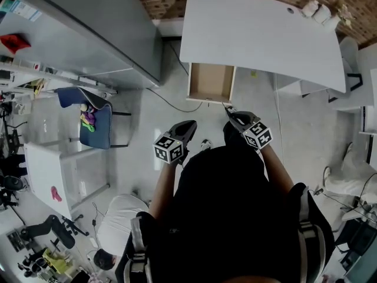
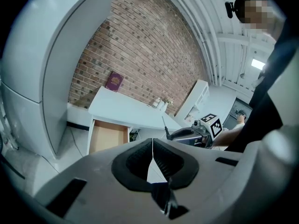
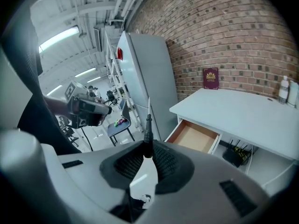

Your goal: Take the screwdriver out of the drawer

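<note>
1. Two grippers are hovering just in front of the open drawer (image 1: 210, 82).
2. The right gripper (image 3: 146, 157) is pinching the screwdriver (image 3: 148, 127), which is sitting outside the drawer, tip pointing toward its front.
3. The left gripper (image 2: 152, 157) is gripping nothing, its jaws pressing together.

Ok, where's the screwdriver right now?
In the right gripper view, the screwdriver is clamped in the right claw, tip pointing away. It is outside the open drawer, which sits to its right under the white desk.
</note>
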`<state>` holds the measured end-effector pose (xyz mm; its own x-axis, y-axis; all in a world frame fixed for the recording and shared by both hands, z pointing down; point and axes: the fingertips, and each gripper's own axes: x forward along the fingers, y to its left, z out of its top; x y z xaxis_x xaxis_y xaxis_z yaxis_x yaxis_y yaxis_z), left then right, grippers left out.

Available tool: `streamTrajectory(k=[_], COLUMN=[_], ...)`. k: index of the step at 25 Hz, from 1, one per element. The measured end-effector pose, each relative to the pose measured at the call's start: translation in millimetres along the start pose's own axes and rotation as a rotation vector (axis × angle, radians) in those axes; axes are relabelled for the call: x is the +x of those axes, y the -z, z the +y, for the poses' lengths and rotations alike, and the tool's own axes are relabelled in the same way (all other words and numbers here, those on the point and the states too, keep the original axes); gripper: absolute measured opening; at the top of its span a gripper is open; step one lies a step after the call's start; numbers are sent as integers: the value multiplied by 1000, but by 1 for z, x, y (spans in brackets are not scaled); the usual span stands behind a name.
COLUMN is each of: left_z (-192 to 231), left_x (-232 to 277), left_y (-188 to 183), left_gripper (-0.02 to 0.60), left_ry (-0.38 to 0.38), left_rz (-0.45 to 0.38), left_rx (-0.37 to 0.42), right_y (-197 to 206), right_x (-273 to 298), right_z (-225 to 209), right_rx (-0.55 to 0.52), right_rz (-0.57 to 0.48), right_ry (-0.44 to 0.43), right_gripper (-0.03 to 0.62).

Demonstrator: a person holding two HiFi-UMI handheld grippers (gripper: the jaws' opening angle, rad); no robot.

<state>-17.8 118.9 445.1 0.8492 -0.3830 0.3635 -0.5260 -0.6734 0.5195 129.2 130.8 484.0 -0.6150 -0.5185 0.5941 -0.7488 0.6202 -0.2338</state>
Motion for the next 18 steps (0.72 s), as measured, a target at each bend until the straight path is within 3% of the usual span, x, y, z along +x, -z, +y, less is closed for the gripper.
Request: streamTrajectory(k=[18], left_z=[-2], left_x=[-7], left_y=[5], left_gripper=[18], left_ry=[2], left_rz=[-7], left_rx=[7], right_y=[-1], right_x=[-3], right_z=[8], right_rx=[-17], right_rz=[-12], right_ry=[12], right_gripper=[114])
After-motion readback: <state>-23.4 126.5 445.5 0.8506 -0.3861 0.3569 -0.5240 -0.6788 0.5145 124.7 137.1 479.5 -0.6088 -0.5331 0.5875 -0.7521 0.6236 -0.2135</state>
